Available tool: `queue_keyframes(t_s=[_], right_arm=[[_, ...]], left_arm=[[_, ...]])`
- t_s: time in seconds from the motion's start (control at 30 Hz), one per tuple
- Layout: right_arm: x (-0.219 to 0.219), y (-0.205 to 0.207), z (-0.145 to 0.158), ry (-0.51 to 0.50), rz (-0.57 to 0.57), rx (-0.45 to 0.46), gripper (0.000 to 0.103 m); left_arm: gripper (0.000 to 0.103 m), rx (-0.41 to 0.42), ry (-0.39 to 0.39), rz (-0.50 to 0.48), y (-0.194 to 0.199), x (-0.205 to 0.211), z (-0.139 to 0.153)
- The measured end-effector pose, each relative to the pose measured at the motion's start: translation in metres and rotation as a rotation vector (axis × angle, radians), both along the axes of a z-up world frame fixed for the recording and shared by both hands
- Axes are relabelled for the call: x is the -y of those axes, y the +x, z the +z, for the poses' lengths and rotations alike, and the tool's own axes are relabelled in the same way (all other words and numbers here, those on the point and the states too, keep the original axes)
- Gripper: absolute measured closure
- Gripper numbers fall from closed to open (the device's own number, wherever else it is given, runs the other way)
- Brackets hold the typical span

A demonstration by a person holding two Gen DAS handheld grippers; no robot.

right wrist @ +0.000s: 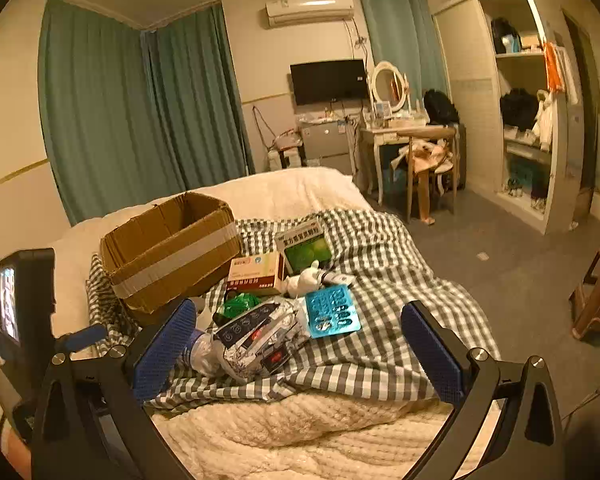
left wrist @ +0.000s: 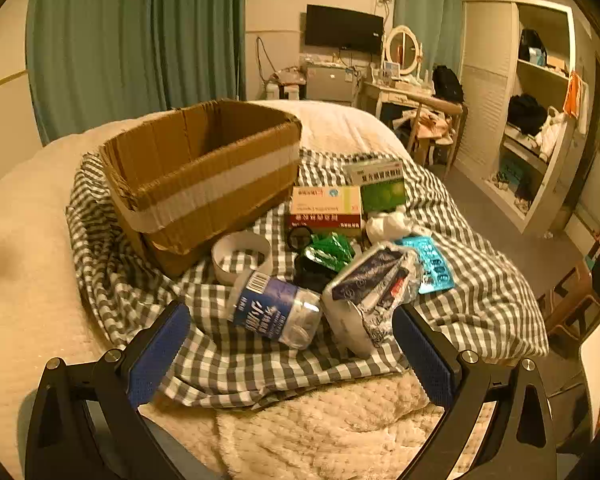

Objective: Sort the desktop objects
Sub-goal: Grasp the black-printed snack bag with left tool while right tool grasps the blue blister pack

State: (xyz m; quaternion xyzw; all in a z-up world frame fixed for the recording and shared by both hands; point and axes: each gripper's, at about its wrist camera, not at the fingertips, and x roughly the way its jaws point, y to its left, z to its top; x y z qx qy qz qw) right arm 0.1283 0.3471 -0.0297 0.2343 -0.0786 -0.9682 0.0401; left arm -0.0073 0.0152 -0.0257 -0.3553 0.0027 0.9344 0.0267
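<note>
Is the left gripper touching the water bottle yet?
Apart. The left wrist view shows the left gripper open, with checked cloth visible between its left pad and the water bottle.

Both grippers hover, jaws wide apart.
Left gripper holds nothing between its blue pads; right gripper likewise gapes empty, level and pointing forward.

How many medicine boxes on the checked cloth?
2. A red-and-white box lies right beside the cardboard carton; a green-and-white box is propped just behind it, to its right. Clutter in front could hide more.
</note>
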Motion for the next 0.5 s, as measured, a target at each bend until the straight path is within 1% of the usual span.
queue_keyframes(t_s=[0.07,0.17,0.27,0.37,0.43,0.5], right_arm=[[-0.001,-0.003,-0.006,0.010,0.003,0.015,0.000],[-0.008,-0.008,-0.014,-0.022,0.009,0.030,0.000],[-0.013,-0.014,-0.025,-0.025,-0.007,0.054,0.000],[-0.020,-0.021,-0.037,-0.024,-0.022,0.082,0.000],[-0.027,-0.026,-0.044,-0.049,-0.031,0.093,0.000],[-0.035,-0.033,-0.052,-0.081,-0.029,0.108,0.000]], left_arm=[[0.000,0.014,-0.005,-0.005,-0.003,-0.004,-0.007],[0.000,0.019,0.003,-0.022,-0.007,-0.010,-0.014],[0.000,0.021,0.013,-0.045,-0.012,-0.016,-0.023],[0.000,0.014,-0.002,-0.067,-0.019,-0.023,-0.031],[0.000,0.017,-0.024,-0.061,-0.027,-0.026,-0.038],[0.000,0.033,-0.008,-0.072,-0.036,-0.028,-0.044]])
